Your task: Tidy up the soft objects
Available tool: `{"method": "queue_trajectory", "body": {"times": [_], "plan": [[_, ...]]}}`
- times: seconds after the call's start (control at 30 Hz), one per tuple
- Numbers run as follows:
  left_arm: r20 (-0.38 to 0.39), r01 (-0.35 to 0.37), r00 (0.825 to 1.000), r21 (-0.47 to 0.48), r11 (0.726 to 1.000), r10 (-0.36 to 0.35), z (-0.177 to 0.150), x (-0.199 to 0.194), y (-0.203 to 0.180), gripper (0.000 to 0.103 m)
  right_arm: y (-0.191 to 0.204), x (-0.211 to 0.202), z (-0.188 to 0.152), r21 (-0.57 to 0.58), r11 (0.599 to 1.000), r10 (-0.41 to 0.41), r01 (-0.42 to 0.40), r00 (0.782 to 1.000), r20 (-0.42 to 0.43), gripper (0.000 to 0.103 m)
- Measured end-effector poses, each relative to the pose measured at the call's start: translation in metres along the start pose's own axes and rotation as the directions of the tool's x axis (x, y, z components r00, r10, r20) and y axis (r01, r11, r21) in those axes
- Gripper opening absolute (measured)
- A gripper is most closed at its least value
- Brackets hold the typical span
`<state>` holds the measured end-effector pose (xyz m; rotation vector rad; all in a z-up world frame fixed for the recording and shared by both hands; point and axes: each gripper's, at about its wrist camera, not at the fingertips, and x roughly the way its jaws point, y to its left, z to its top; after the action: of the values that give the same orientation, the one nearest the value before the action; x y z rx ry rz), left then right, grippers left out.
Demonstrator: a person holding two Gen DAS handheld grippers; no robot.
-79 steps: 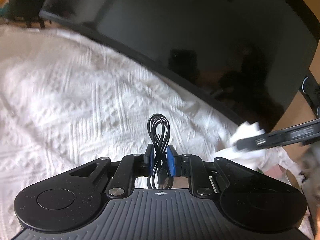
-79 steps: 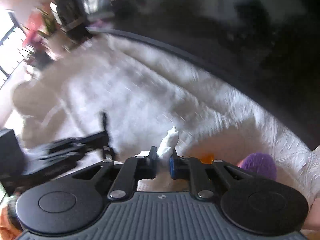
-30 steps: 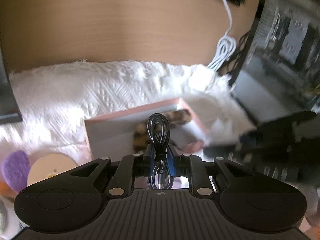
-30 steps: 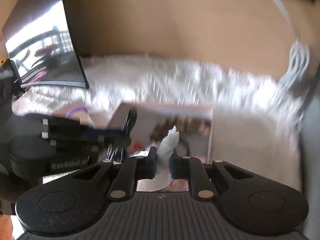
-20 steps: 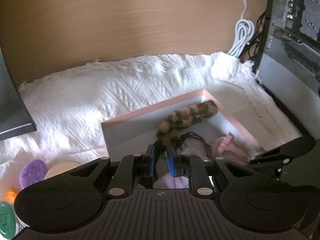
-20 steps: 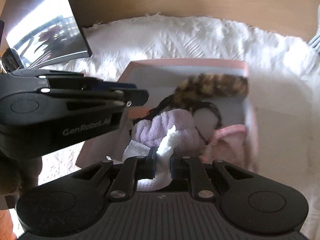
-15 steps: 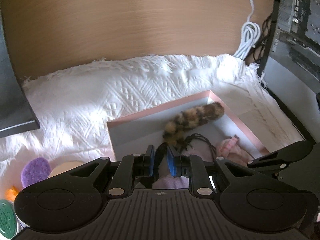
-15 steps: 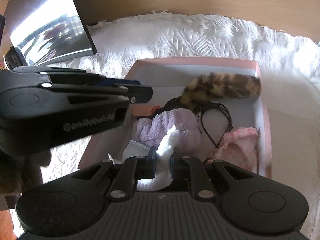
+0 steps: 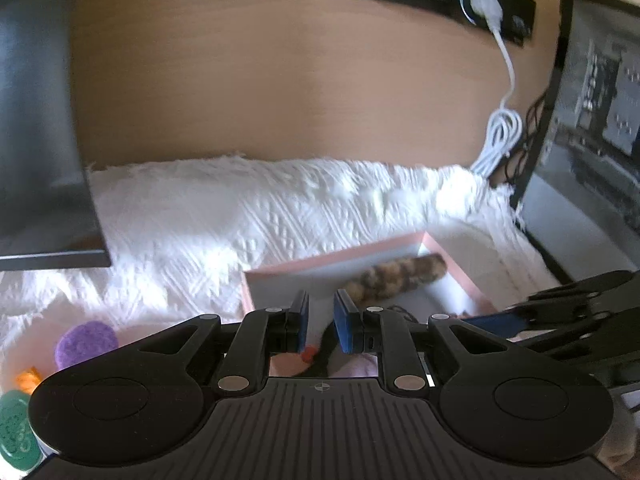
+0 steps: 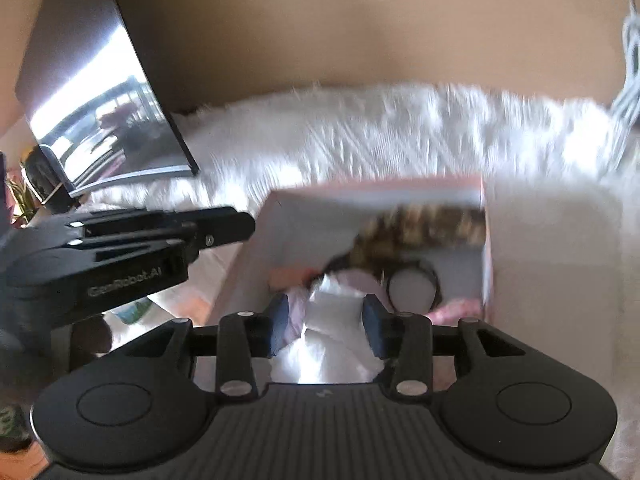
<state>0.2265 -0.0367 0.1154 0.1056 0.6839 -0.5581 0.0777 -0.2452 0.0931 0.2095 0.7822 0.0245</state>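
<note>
A box sat on a textured cloth before a wooden wall. Inside it, a furry roll lay along the far side, with a crumpled tissue nearer the front and a looped cord to its right. A dark panel stood left of the box, and a felt pad lay at front left. A coiled cable hung at the wall behind and to the right.

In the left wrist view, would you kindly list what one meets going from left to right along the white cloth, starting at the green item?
Green lid → orange piece → purple round pad → pink box with the furry brown-and-tan scrunchie inside → right gripper at the far right.
</note>
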Motion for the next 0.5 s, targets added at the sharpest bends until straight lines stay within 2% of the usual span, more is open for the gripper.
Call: {"method": "queue_trajectory", "body": {"times": [0.1,0.17,0.23,0.3,0.4,0.5], "plan": [[0.014,-0.004,1.0,-0.038,0.999,0.004,0.001,-0.009,0.018,0.019,0.012,0.003,-0.005,-0.058,0.998,-0.006,0.002,0.998,-0.058,0.042],[0.021,-0.019,1.0,-0.067,0.998,0.021,0.001,-0.015,0.034,0.019,0.013,0.015,-0.008,-0.052,0.999,-0.018,0.011,0.992,-0.125,0.041],[0.027,-0.044,0.999,-0.101,0.994,0.047,-0.001,-0.022,0.051,0.019,0.01,0.033,-0.01,-0.026,1.0,-0.013,0.008,0.981,-0.193,0.034],[0.029,-0.068,0.997,-0.14,0.988,0.073,-0.005,-0.031,0.072,0.019,0.004,0.053,-0.01,0.0,0.999,-0.051,0.052,0.967,-0.251,0.03],[0.032,-0.114,0.992,-0.185,0.976,0.122,-0.016,-0.049,0.099,0.019,0.002,0.066,-0.006,-0.01,0.992,-0.121,0.123,0.952,-0.28,0.03],[0.03,-0.158,0.985,-0.211,0.965,0.168,-0.031,-0.068,0.128,0.019,0.011,0.05,0.012,-0.039,0.994,-0.113,0.107,0.964,-0.24,0.032]]}}
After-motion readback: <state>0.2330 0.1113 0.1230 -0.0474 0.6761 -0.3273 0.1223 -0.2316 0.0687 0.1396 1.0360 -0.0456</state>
